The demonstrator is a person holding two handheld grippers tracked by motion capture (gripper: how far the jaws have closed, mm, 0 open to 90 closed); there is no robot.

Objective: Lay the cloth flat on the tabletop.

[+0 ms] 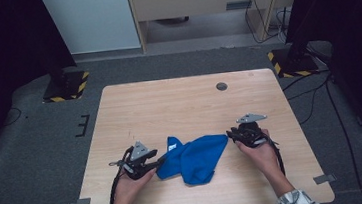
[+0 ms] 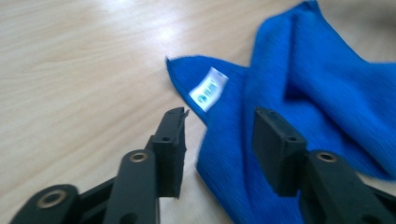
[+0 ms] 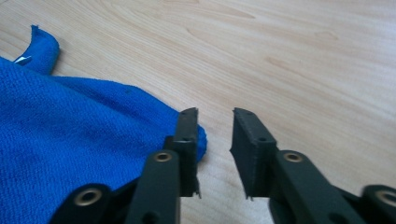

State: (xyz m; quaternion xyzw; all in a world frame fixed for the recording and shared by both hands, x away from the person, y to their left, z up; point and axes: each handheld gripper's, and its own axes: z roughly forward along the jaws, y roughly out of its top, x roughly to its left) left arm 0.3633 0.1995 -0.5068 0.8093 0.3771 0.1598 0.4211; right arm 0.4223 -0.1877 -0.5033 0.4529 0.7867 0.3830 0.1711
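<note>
The blue cloth (image 1: 194, 157) lies crumpled on the near half of your worktop (image 1: 189, 106), roughly midway between your two hands. It is bunched into loose folds, with one corner turned up toward the far side, and a small white label (image 2: 208, 88) is sewn at that corner. In the left gripper view the label faces up, just beyond the tips of your left tool.

Your left tool (image 1: 160, 160) sits at the cloth's left edge, low over the wood. Its jaws stand spread: in the left gripper view, the left-hand one is over bare worktop and the right-hand one over the blue fabric, so the edge of the cloth runs through the gap. The pads (image 2: 273, 149) are not pressing on anything.

Your right tool (image 1: 229, 135) is at the opposite end, beside the rounded right corner of the cloth. Its jaws are also parted, with a clear gap between them. In the right gripper view that corner of the cloth lies against or behind the left-hand jaw, while bare wood shows in the gap itself; nothing is pinched.

Further out, a small round dark grommet (image 1: 221, 86) sits in the worktop near its far edge, well apart from the cloth. Your checked sleeves show at the near edge.
</note>
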